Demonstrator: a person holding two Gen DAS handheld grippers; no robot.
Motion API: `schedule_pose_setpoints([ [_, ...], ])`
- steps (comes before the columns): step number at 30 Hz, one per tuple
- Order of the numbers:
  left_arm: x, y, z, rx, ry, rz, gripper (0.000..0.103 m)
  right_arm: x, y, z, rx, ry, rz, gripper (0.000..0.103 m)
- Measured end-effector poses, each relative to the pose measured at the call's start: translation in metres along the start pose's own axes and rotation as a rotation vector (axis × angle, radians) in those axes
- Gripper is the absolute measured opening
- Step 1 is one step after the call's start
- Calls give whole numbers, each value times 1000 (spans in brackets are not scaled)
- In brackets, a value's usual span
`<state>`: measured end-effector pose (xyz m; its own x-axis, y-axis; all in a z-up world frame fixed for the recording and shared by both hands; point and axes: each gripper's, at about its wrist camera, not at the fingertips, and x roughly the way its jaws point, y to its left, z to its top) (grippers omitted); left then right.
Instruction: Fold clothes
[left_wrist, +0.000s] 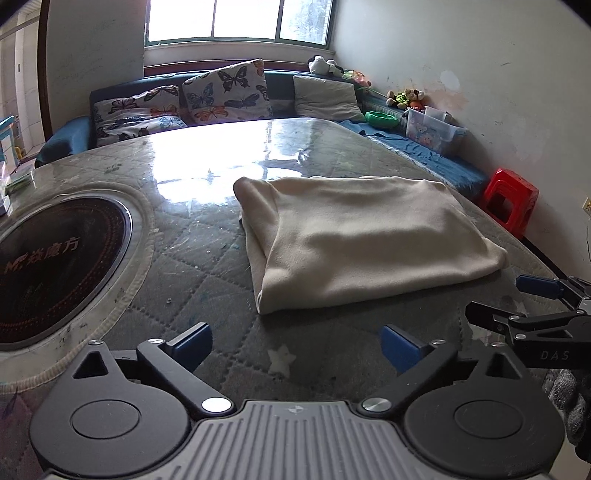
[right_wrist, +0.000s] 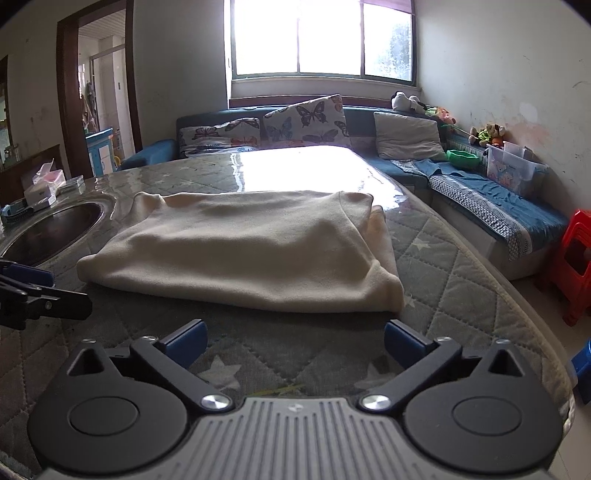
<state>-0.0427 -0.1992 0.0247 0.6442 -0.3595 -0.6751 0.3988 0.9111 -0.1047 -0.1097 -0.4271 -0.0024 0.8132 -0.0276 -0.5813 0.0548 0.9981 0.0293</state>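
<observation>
Folded cream garment (left_wrist: 365, 236) on table (left_wrist: 207, 266), L gripper (left_wrist: 297, 347) jaws wide

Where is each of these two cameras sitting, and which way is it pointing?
Left wrist view: sits on the left hand-held gripper, looking forward and down over the table at the folded cream garment; its own open fingers show, the right hand-held gripper at the right edge.
Right wrist view: sits on the right hand-held gripper, facing the same garment; open fingers show.
Shared: garment, table, sofa, window.

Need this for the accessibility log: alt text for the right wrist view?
A folded cream garment lies on a quilted, plastic-covered table, just beyond the right gripper, whose jaws stand open and empty. The left gripper shows at the left edge; a blue sofa sits behind.
</observation>
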Motion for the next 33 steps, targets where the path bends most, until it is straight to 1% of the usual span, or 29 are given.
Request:
schedule_pose_setpoints([
  [8, -7, -7, -10, 44, 0, 26, 103, -3, 1, -7, 16, 11, -37, 103],
  [14, -11, -11, -14, 40, 1, 24, 103, -8, 0, -10, 42, 3, -52, 103],
  [33, -30, -18, -25, 45, -14, 32, 103, -27, 3, -16, 41, -17, -55, 103],
])
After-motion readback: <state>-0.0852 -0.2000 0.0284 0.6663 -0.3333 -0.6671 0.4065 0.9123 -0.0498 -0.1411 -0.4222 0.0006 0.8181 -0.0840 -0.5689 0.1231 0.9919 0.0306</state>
